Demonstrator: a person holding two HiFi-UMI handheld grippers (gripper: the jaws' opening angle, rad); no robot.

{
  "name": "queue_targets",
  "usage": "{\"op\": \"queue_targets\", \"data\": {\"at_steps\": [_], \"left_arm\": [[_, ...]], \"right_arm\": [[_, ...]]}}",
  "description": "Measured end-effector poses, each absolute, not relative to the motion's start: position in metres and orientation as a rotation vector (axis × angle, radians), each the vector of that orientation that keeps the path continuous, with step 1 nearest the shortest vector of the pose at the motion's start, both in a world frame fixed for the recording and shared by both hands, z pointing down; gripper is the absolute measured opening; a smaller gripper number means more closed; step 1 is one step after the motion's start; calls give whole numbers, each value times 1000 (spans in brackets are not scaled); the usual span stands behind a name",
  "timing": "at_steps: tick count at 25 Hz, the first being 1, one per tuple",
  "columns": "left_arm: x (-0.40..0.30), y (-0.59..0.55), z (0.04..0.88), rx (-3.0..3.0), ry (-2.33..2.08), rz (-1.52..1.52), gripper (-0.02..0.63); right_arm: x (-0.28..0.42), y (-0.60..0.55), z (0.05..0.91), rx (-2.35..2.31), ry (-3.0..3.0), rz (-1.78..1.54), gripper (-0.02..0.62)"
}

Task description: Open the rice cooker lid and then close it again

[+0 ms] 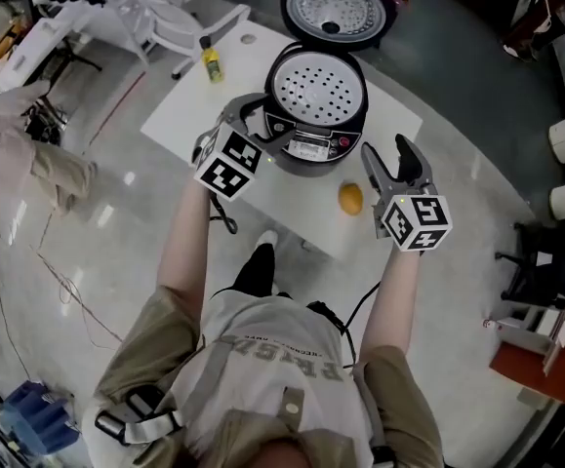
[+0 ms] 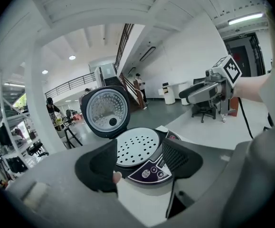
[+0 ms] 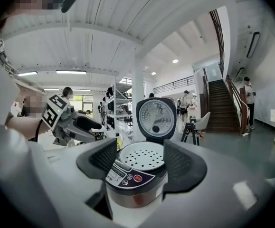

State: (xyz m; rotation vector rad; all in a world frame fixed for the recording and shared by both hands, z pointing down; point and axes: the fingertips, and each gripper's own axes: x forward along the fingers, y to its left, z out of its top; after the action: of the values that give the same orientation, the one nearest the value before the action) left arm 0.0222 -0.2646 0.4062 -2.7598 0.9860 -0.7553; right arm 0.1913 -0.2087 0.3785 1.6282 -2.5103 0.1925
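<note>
The round black-and-silver rice cooker (image 1: pixel 313 130) stands on the white table (image 1: pixel 189 105), its domed lid (image 1: pixel 339 8) tipped fully open behind it. The left tool (image 1: pixel 251 115) and right tool (image 1: pixel 389 162) hover at the cooker's front, both released, jaws apart, gripping nothing.

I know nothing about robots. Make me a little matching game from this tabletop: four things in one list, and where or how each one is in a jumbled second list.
Things:
1. lid
2. perforated tray
3. orange fruit
4. yellow bottle

Places or states:
A. lying on the table beside the right gripper
B. swung up, standing open
C. on the table, left of the rice cooker
D. resting in the top of the rice cooker

Pairs: 1-B, 2-D, 3-A, 4-C.
</note>
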Motion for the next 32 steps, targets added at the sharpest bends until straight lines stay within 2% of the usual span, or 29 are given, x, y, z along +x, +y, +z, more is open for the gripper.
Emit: {"op": "queue_targets", "data": {"at_steps": [22, 32], "left_arm": [[23, -414, 374, -2661, 920, -805, 310], [20, -483, 361, -2616, 912, -822, 336]], "right_arm": [[219, -348, 344, 1684, -2474, 92, 311], [232, -410, 332, 1670, -2438, 26, 321]]}}
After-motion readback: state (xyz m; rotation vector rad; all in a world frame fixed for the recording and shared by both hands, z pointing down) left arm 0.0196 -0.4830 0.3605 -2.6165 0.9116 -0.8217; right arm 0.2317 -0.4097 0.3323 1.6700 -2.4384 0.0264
